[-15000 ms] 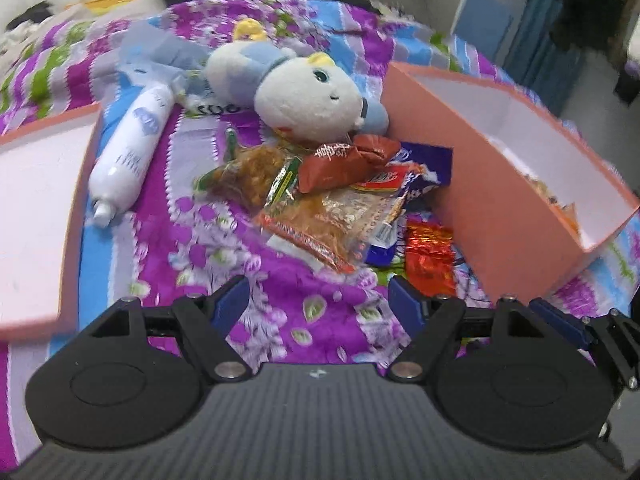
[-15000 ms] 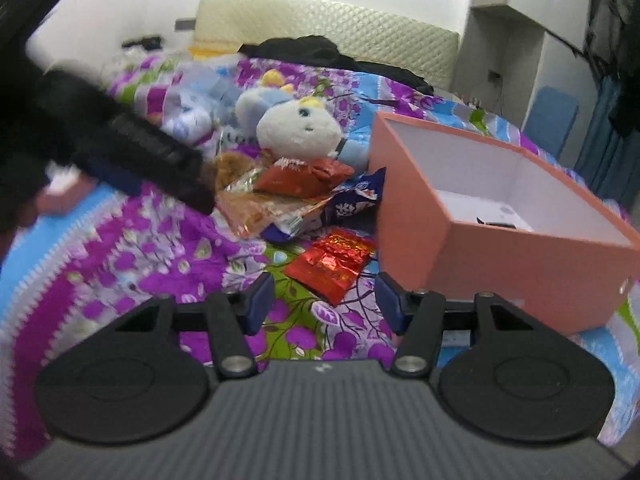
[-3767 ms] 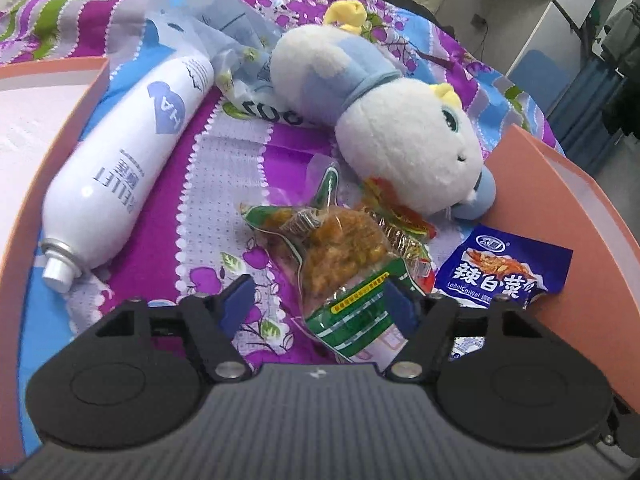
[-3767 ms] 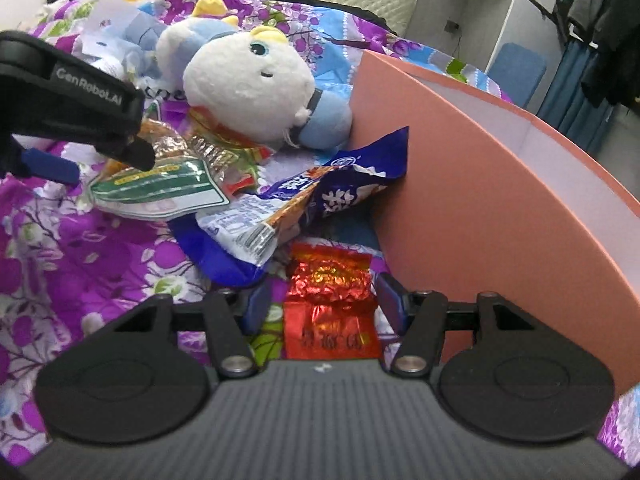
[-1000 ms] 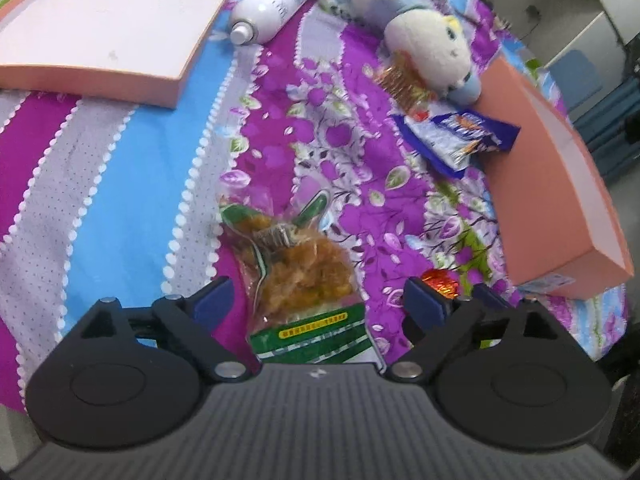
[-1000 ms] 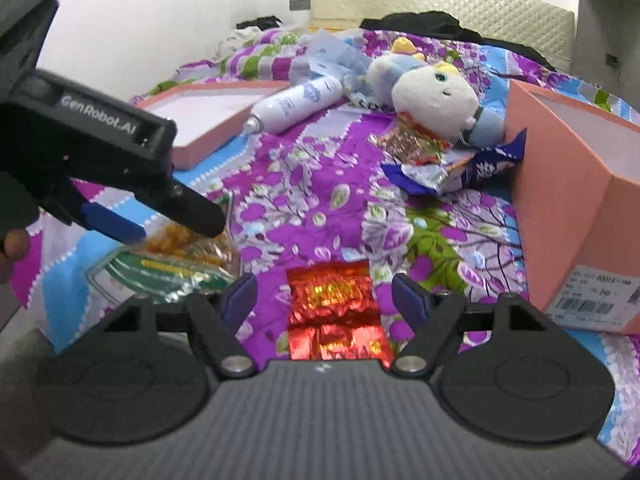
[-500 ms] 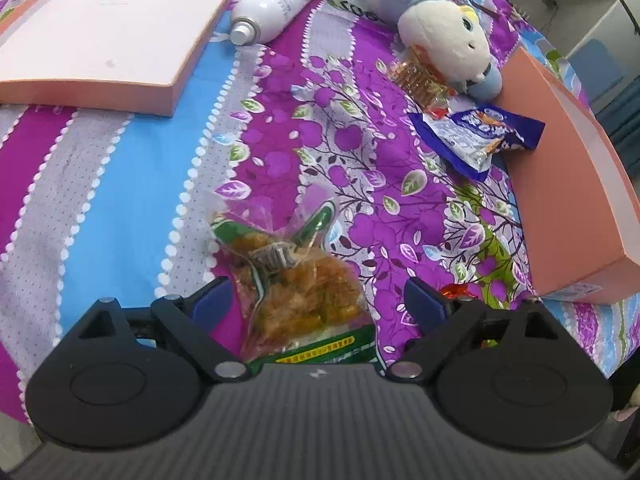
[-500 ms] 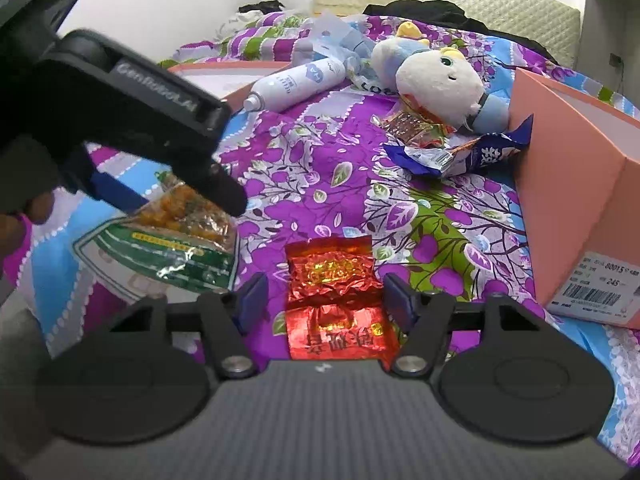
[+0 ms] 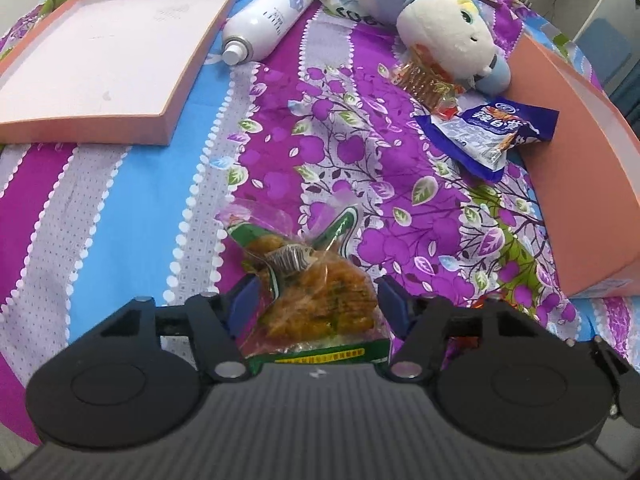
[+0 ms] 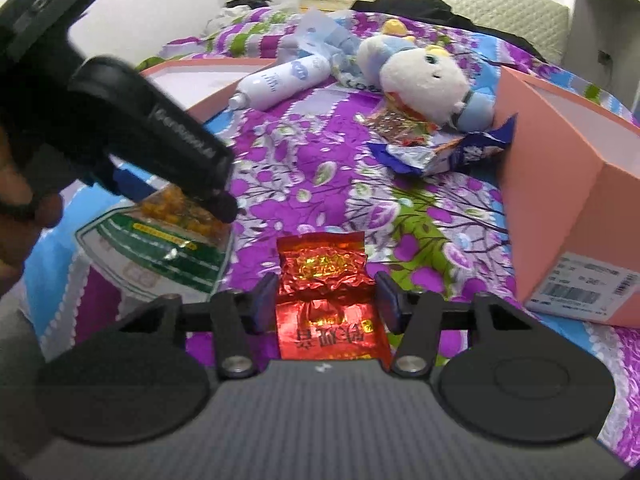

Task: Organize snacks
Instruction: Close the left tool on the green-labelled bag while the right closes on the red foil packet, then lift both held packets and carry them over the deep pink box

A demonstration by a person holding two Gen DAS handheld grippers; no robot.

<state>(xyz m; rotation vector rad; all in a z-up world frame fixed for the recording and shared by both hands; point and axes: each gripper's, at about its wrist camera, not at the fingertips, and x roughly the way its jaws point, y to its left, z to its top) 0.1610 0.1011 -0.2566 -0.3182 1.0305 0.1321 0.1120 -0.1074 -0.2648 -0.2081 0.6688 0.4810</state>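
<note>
Purple flowered bedding (image 9: 352,152) with blue stripes carries everything you are sorting, and a quilted headboard closes off the far end of the bed in the right wrist view. You have a snack lined up for each hand, probably so both can go to the box in one trip. Your left tool (image 9: 318,300) stands astride the clear bag of orange snacks (image 9: 320,300), which lies flat near the bed's front edge; its jaws are closing, the bag sits between them, and the blue pads look just short of the wrapper, so I would not call it held yet. Your right tool (image 10: 326,300) straddles the red foil packet (image 10: 328,292), also flat on the bedding; those jaws are closing too, with a sliver of purple cloth showing at each side of the foil.

Farther up the bed, the blue packet (image 9: 488,136) leans at the foot of the open pink box (image 9: 576,168), and a crinkled clear wrapper (image 9: 424,80) is tucked partly under the plush toy (image 9: 444,36). Beside them lie a white spray bottle (image 9: 272,16) and the pink box lid (image 9: 100,52), inner side up.

Much is kept from you here. Neither view looks down into the box, so what it already holds cannot be told. The near end of each snack disappears under its tool's body. In the right wrist view your left tool and the hand (image 10: 24,216) on it blur out the left side and cover part of the orange bag.
</note>
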